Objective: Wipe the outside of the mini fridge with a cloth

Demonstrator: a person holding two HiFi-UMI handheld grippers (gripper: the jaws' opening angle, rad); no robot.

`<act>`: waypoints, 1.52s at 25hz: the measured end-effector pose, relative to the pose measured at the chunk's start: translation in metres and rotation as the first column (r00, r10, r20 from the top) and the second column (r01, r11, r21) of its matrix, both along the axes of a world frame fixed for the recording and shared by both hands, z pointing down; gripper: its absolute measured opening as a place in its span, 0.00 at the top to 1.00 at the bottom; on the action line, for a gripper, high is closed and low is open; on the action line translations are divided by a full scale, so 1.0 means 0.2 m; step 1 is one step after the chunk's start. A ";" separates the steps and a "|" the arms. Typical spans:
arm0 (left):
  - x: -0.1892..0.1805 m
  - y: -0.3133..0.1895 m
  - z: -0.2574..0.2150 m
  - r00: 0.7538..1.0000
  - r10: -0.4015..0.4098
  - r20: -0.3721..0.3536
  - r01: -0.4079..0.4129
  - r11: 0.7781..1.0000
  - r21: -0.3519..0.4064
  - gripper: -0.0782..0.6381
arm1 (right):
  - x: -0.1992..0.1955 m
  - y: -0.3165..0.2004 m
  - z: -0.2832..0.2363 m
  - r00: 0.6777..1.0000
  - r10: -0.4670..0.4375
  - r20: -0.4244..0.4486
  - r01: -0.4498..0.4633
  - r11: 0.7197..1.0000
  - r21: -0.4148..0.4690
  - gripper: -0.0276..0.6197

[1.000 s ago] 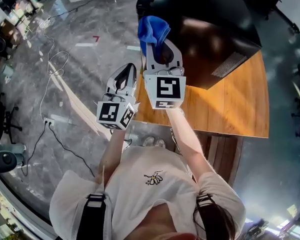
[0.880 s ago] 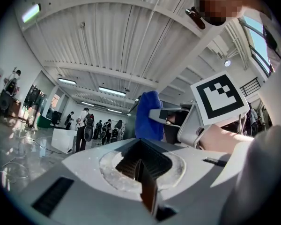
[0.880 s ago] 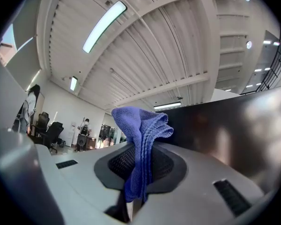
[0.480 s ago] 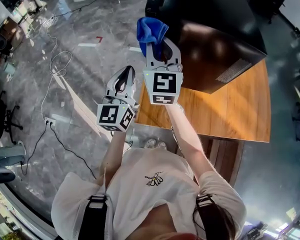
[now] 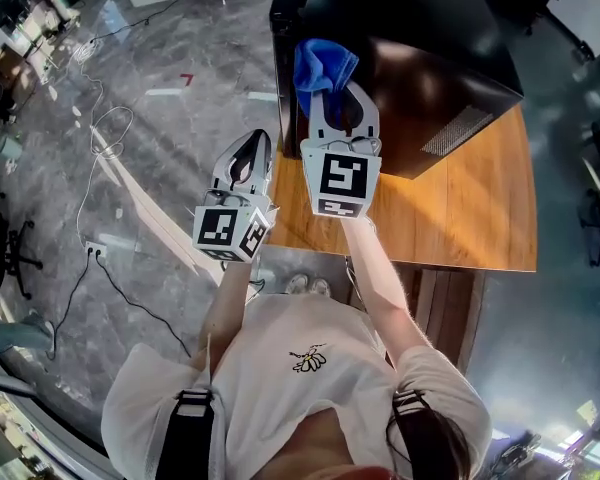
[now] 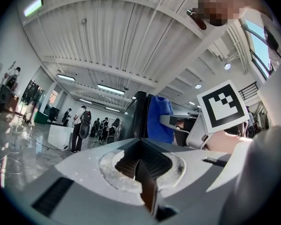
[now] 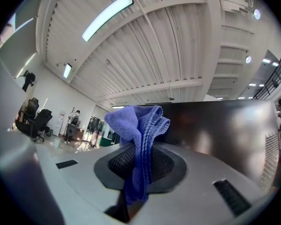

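1. The mini fridge point(image 5: 430, 68), a glossy black box with a vent grille point(image 5: 458, 128) on one face, stands on the wooden table point(image 5: 460, 208) and takes up its far part. In the right gripper view its dark, shiny face point(image 7: 225, 130) fills the background.
2. The cloth point(image 5: 323, 65) is blue and bunched. It sits over the fridge's left edge, where the black surface borders the floor. Whether it presses on the fridge cannot be told.
3. The right hand-held gripper point(image 5: 335, 96) pinches the cloth. In its own view the jaws are closed on a folded strip of the fabric point(image 7: 140, 125), with the loose bulk puffed out beyond the tips.
4. The left hand-held gripper point(image 5: 252, 140) hangs lower and to the left of the right one, over the table's near corner and apart from the fridge. Its own view shows the jaws pressed together with nothing between them point(image 6: 143, 165). That view also shows the cloth point(image 6: 159, 118) beside the fridge's black edge point(image 6: 136, 116).
5. Both of the person's arms reach forward from a white shirt point(image 5: 300, 368).
6. Grey polished floor point(image 5: 180, 168) lies left of the table, with cables point(image 5: 105, 128) trailing across it.
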State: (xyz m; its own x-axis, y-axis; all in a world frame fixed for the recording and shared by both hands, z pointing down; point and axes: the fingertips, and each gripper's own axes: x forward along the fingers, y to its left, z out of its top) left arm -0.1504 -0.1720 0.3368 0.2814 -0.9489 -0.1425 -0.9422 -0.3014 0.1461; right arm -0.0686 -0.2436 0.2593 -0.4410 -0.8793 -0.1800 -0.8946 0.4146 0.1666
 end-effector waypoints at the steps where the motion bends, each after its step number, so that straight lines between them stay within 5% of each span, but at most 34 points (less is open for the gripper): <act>1: 0.01 0.00 0.00 1.000 0.006 0.001 -0.006 1.000 -0.002 0.88 | 0.03 0.00 0.00 1.000 0.012 -0.001 -0.012 1.000 0.001 0.85; 17: 0.24 -0.03 -0.02 0.995 0.097 0.007 -0.097 0.995 0.001 0.88 | 0.71 0.00 0.01 0.964 0.264 -0.021 -0.263 0.964 0.021 0.85; 38: 0.30 -0.04 -0.03 0.995 0.104 0.005 -0.104 0.995 0.011 0.88 | 1.39 0.00 0.01 0.857 0.515 -0.012 -0.514 0.857 0.031 0.85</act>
State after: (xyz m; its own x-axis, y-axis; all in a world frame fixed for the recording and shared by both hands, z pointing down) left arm -0.0904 -0.1796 0.3314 0.3791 -0.9129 -0.1515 -0.9063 -0.3993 0.1386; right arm 0.2100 -0.2436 0.2619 0.0696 -0.9770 -0.2018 -0.9758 -0.1087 0.1895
